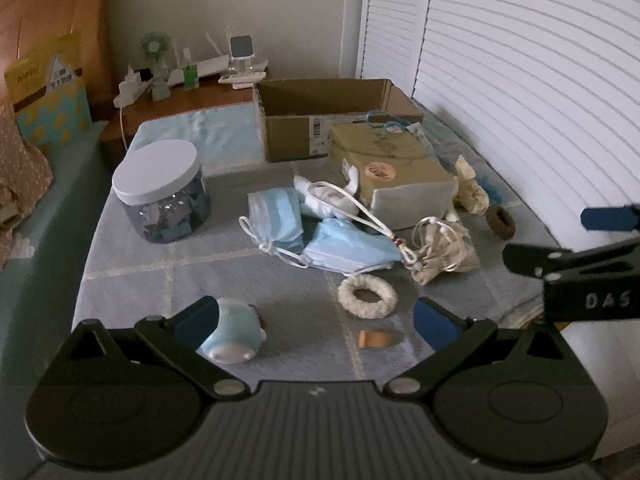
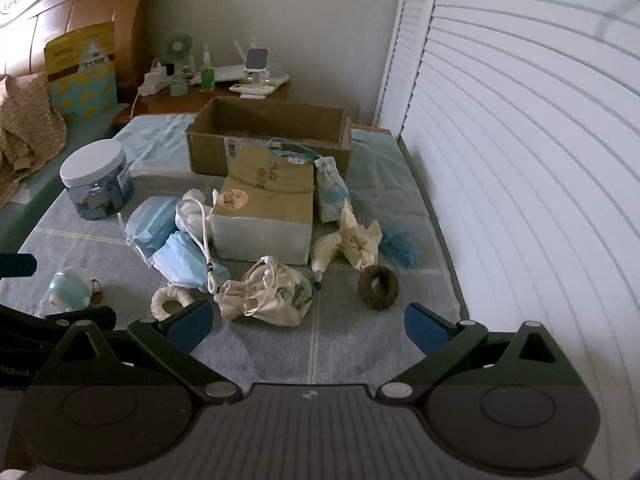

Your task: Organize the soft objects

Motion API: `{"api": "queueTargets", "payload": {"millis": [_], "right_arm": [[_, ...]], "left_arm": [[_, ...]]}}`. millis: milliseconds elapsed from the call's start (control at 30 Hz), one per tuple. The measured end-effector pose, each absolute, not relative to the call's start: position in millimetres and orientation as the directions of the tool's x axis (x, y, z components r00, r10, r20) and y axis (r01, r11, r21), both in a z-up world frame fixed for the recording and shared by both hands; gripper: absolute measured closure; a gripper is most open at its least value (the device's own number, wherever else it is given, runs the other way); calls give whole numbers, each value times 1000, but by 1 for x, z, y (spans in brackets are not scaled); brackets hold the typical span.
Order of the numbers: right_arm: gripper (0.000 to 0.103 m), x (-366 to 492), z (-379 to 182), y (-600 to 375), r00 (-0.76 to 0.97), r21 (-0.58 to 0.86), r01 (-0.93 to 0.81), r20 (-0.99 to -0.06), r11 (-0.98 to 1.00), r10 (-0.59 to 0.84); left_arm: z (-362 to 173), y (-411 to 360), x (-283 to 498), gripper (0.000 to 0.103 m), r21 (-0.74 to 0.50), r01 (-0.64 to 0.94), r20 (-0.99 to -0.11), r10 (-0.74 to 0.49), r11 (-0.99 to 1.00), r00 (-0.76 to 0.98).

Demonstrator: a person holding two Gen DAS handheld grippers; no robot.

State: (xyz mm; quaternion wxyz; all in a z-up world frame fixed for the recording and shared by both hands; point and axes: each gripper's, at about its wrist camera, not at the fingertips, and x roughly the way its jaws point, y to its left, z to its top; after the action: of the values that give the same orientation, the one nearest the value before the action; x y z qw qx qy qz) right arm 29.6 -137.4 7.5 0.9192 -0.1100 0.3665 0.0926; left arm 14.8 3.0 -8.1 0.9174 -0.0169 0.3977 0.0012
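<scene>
"DAS" marks the right gripper (image 1: 608,240); both it and left gripper (image 1: 316,322) gape empty above bed (image 1: 200,264), near box (image 1: 320,120).

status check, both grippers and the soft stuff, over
Left gripper open, empty. Right gripper open, empty. Masks, drawstring pouch, scrunchies loose on blanket; cardboard box empty. Closed carton sits before it.

In the right wrist view, bare blanket (image 2: 360,344) lies open between the spread fingers. At 12 o'clock the drawstring pouch (image 2: 272,300) blocks the way; the brown ring (image 2: 379,288) sits at 1 o'clock, the closed box (image 2: 266,216) beyond. The louvered door (image 2: 520,160) walls off 3 o'clock. The open carton (image 2: 272,136) stands behind.
</scene>
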Motion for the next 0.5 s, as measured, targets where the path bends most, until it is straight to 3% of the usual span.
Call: {"api": "queueTargets", "payload": {"millis": [500], "right_arm": [[0, 42, -20, -132, 680, -106, -424, -693, 900, 238]], "left_arm": [[-59, 41, 19, 1, -5, 21, -773, -17, 1000, 635]]}}
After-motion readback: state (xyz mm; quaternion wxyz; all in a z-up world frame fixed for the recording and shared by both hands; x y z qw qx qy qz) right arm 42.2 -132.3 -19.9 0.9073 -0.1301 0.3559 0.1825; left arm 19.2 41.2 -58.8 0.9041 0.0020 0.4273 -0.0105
